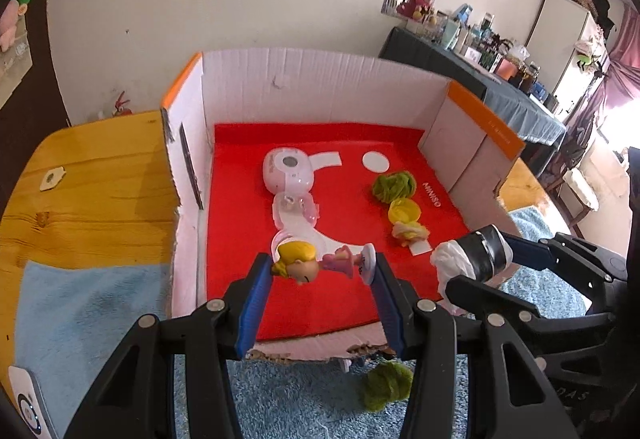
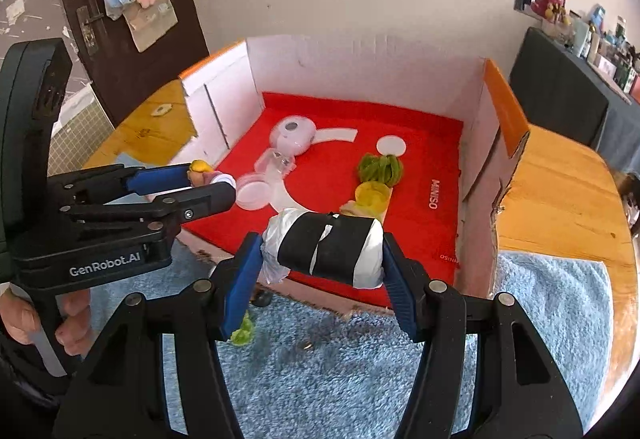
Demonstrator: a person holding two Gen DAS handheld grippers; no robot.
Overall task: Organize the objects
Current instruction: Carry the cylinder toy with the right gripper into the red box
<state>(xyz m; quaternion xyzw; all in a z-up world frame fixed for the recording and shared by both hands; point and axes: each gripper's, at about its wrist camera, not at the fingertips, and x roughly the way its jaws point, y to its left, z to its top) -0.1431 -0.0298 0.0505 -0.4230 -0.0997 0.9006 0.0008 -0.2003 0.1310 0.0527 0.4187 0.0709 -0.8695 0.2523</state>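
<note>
Left claw [image 1: 318,271] pinches the doll figurine [image 1: 316,263], frame centre; right claw [image 2: 320,259] clamps the taped bundle [image 2: 328,253]. You carry both over the box's red mat [image 1: 352,207]; set each down on bare mat, clear of the green pom-pom [image 1: 392,185].

Box [image 1: 320,87] on table [image 1: 100,175] — pod [image 1: 288,169] left inside, pompom [image 1: 392,187] right, cup [image 1: 404,210] before it.

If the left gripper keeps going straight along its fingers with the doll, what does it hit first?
Probably the clear round lid on the red mat, just ahead of the doll held by the left gripper; depth is uncertain.
</note>
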